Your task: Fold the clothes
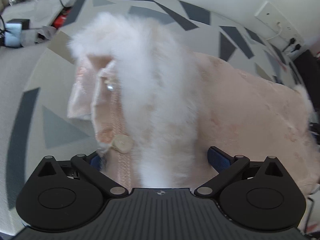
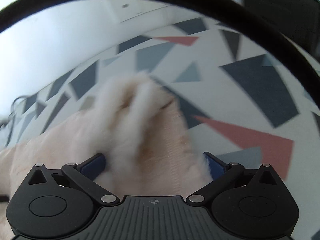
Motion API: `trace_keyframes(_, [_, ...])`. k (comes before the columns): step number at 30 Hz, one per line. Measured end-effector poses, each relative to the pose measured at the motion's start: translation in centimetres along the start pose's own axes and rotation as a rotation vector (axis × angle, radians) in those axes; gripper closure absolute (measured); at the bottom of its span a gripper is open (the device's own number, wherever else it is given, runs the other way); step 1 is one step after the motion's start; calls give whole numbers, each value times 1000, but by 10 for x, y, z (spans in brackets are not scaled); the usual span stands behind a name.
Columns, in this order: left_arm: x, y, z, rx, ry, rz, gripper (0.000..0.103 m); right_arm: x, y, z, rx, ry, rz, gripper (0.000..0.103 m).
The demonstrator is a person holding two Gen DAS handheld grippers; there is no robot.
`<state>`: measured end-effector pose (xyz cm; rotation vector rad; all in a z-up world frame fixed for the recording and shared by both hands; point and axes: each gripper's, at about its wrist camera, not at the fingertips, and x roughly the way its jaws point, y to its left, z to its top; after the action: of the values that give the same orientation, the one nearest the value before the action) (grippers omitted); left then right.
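Note:
A pale pink garment [image 1: 250, 110] with a white fur trim [image 1: 152, 76] lies spread on a patterned cover [image 1: 58, 128]. A round cream button [image 1: 122, 143] and a small pearly button [image 1: 110, 88] sit on its front edge. My left gripper [image 1: 157, 159] is open, its blue pads [image 1: 219, 158] wide apart with the fur strip running between them. In the blurred right wrist view, another furry edge of the garment [image 2: 140, 124] lies between the spread blue pads [image 2: 94, 166] of my right gripper [image 2: 155, 165], which is also open.
The cover [image 2: 260, 84] has grey and pink triangles and reaches a white wall. Boxes and cables [image 1: 14, 34] clutter the far left, with a red item [image 1: 60, 21] beside them. A wall socket panel [image 1: 280, 22] is at the right. A thick black cable [image 2: 180, 2] arcs overhead.

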<state>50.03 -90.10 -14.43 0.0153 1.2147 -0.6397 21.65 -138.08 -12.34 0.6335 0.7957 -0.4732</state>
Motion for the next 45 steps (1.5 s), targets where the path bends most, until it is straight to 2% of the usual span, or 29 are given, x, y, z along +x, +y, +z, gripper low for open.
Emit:
trace_keyframes(5, [3,-3,-5,-5,-2,-39,1,4,15,0,-33,58,100,1])
trace_keyframes(8, [5,0,-3,-20,0,-50,1,7,23,-2,-77,74,118,1])
trace_keyframes(14, [11,-9,4,52,24,32,0,8,25,-1,-91,86,129,1])
trace_keyframes(20, [12,-9,7,61,41,51,0,11,31,1,-155,111,108,1])
trace_keyframes(24, [12,-6,4,67,24,48,0,10,27,3,-107,104,95,1])
trace_keyframes(28, [17,-18,2,50,6,122,0,16,45,-3,-183,91,26,1])
trace_keyframes(30, [18,-21,5,28,22,134,0,19,56,-7,-226,90,1,1])
trace_keyframes(31, [18,-22,7,22,31,131,0,19,60,-7,-229,92,24,3])
trace_keyframes(33, [16,-24,9,17,45,111,1,19,64,-5,-221,92,74,19])
trace_keyframes(34, [14,-26,9,14,46,92,2,21,66,-3,-227,92,85,21])
trace_keyframes(35, [12,-29,9,14,46,72,4,23,67,-2,-232,91,96,28])
trace_keyframes(36, [10,-33,10,20,44,54,5,25,69,0,-232,93,111,40])
trace_keyframes(37, [8,-38,10,31,40,44,7,26,70,1,-219,99,139,47])
trace_keyframes(38, [6,-42,9,46,35,40,11,27,70,1,-201,111,173,61])
trace_keyframes(39, [4,-46,8,57,29,35,15,29,71,1,-170,134,221,69])
trace_keyframes(41, [0,-47,7,19,20,-6,52,34,77,0,-159,153,274,72])
trace_keyframes(43, [-2,-46,5,-44,8,-7,59,38,85,0,-180,154,293,75])
trace_keyframes(45, [-8,-44,0,-79,-19,19,72,39,90,2,-175,150,316,77])
